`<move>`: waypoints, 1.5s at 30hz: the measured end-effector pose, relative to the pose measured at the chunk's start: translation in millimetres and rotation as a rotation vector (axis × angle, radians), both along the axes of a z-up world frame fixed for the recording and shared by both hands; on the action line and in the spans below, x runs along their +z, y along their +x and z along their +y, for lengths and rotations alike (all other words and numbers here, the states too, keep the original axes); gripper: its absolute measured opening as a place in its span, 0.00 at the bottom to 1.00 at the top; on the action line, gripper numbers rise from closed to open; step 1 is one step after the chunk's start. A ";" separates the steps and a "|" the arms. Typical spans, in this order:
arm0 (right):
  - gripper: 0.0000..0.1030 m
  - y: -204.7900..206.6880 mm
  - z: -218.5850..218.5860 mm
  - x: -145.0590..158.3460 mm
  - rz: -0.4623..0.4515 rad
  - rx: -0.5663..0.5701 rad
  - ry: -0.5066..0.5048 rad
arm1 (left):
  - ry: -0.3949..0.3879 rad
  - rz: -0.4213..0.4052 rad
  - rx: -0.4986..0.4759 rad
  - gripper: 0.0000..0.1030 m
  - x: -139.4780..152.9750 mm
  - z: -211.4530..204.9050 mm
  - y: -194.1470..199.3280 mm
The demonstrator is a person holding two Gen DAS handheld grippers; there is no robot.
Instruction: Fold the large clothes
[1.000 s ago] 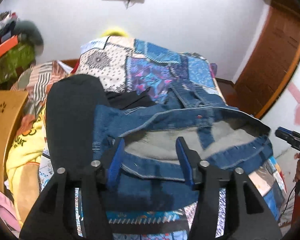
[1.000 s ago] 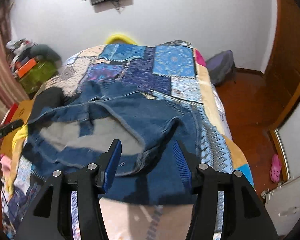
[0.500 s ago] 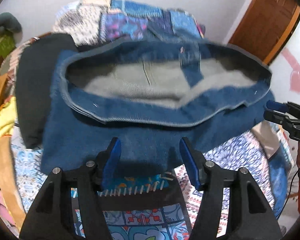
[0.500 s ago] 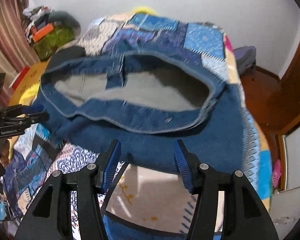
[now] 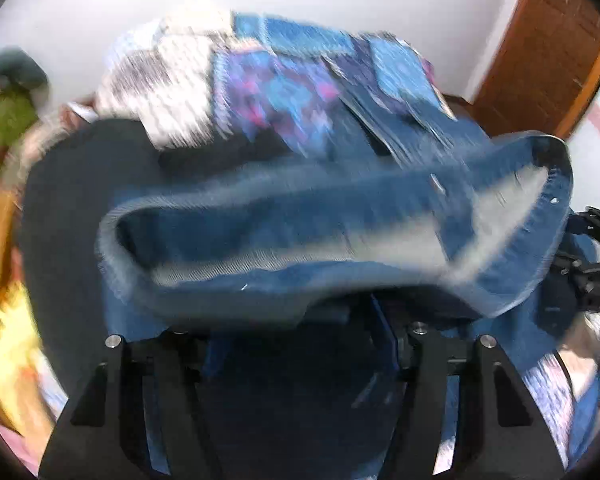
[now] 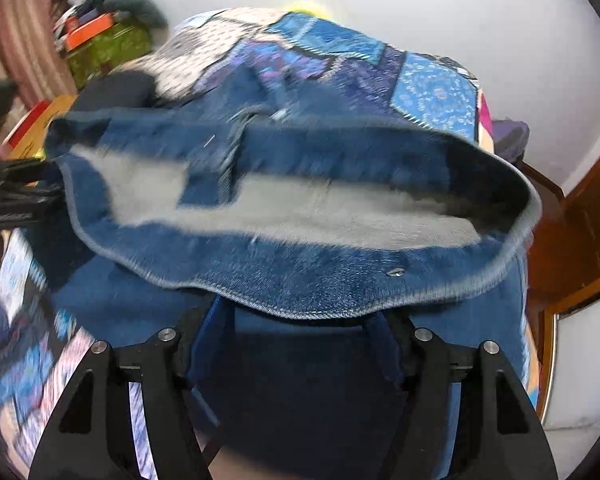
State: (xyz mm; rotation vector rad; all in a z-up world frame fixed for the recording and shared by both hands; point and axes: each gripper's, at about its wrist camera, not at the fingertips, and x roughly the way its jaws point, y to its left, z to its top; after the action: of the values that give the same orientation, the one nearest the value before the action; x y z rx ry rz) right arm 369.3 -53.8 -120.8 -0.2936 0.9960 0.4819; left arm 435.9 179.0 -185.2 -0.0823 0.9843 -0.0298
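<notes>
The denim jacket (image 5: 340, 248) lies on the patchwork bedspread (image 5: 268, 80), its blue hem and grey lining spread from 9 to 3 o'clock over both grippers' tips. The left gripper (image 5: 296, 332) sits at 6 o'clock with jaws set wide and denim draped between them; whether it has hold of the cloth I cannot tell. The right gripper (image 6: 296, 332) likewise stands wide apart at 6 o'clock under the jacket's hem, its grip hidden, and a black garment (image 5: 68, 200) lies at 9 o'clock.

Both fisheye views were bright but motion-blurred, worst across the denim jeans (image 5: 340, 240); dark vignetting curved the corners.
</notes>
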 end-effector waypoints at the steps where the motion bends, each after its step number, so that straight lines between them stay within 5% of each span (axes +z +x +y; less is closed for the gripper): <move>1: 0.61 11.6 -1.8 3.8 -0.005 -0.040 0.017 | 0.006 -0.005 0.015 0.58 3.7 3.6 9.4; 7: 0.61 43.6 -23.1 29.7 -0.084 -0.250 0.085 | 0.038 -0.092 0.165 0.58 26.4 31.4 32.3; 10: 0.61 32.7 -25.2 33.9 -0.069 -0.223 0.122 | -0.016 -0.107 0.152 0.58 32.1 33.9 23.1; 26: 0.61 -60.6 4.5 42.3 -0.094 0.005 0.003 | 0.006 -0.133 0.096 0.65 55.7 -11.1 -72.3; 32: 0.62 -77.4 -0.7 41.2 -0.075 0.003 0.019 | -0.105 -0.129 0.202 0.77 53.2 4.9 -113.3; 38: 0.62 -85.2 -8.4 34.2 -0.054 -0.027 0.003 | -0.181 -0.113 0.352 0.77 29.2 33.1 -145.3; 45: 0.62 -87.4 -15.1 20.6 -0.034 -0.049 -0.033 | -0.498 -0.020 0.485 0.77 -30.6 55.9 -158.0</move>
State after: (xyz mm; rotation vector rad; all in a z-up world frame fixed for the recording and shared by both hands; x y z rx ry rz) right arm 281.9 -68.9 -100.2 -0.3057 0.9768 0.4153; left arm 277.9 234.8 -215.8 -0.7738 0.8982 0.1696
